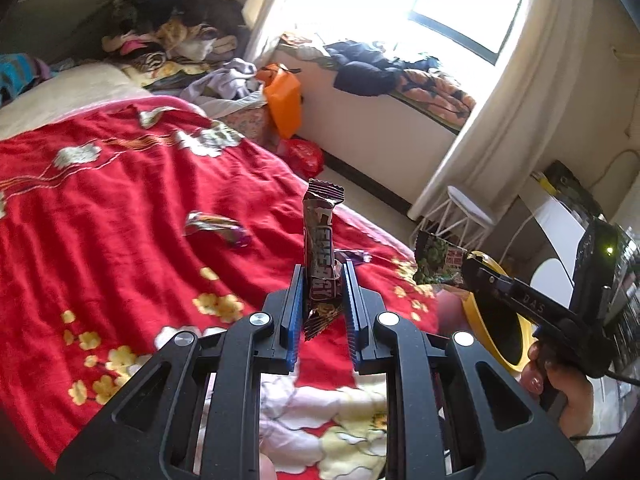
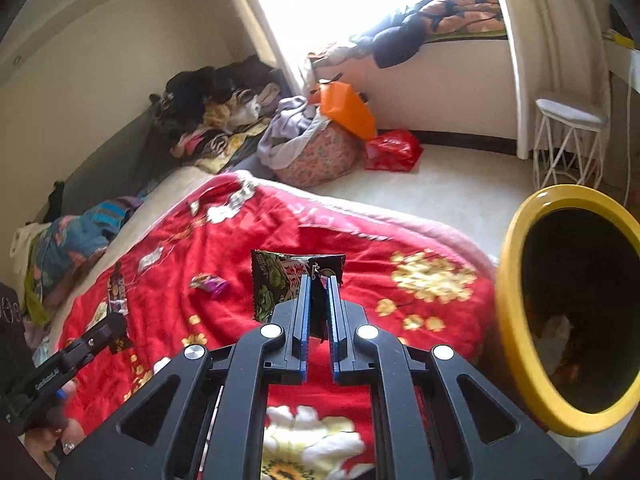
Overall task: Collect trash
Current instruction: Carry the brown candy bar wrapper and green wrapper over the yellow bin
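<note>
My left claw [image 1: 323, 276] is clenched on a brown bar wrapper [image 1: 322, 240], long axis upright. My right claw [image 2: 319, 285] grips a green snack packet [image 2: 280, 280]. The yellow bin [image 2: 516, 304] stands just right of the right claw, beside the bed [image 2: 360, 240]; the right hand is nearer to it.

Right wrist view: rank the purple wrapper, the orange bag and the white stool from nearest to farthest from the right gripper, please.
1. Purple wrapper: on the red blanket, just left of the right gripper.
2. Orange bag: beyond the bed, on the laundry pile, up centre.
3. White stool: by the curtain, far right; about as far as the bag, too close to call.
</note>
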The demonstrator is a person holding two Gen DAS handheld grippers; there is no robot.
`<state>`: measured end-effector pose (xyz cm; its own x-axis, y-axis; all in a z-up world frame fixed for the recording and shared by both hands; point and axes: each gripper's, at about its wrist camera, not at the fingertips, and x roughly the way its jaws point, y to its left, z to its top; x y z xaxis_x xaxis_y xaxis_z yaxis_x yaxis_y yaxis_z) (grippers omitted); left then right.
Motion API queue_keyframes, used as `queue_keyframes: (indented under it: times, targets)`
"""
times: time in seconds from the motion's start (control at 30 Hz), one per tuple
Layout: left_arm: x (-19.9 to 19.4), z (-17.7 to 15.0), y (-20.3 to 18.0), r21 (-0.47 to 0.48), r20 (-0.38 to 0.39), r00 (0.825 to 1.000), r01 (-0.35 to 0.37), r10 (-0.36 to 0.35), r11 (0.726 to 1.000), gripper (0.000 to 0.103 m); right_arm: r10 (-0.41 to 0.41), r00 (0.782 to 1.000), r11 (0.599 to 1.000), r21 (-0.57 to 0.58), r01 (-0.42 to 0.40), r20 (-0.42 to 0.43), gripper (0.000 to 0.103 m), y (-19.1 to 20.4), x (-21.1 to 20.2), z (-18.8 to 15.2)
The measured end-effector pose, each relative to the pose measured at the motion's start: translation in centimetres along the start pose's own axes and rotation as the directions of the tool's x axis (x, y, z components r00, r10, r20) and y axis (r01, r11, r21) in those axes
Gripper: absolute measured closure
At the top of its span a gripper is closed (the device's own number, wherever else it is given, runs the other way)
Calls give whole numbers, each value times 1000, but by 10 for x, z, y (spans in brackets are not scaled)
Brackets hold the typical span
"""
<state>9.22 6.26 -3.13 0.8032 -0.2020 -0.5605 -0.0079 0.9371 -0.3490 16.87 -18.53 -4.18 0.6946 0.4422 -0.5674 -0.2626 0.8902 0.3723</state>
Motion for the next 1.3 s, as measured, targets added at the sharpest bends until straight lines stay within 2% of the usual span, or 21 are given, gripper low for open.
queue_keyframes:
  times: [0.37, 0.77, 1.3]
  targets:
    - [9, 0, -36, 59, -14, 998, 55, -55, 997, 89, -92, 994, 993, 73, 88, 51, 95, -47, -23, 6]
    - [22, -2, -73, 119, -40, 993, 111, -107, 987, 89, -184, 979, 972, 162, 167, 92, 95, -98, -46, 8]
    - [40, -12, -134, 223, -83, 981, 192, -177, 956, 89, -320, 939, 926, 251, 282, 124, 95, -152, -70, 4]
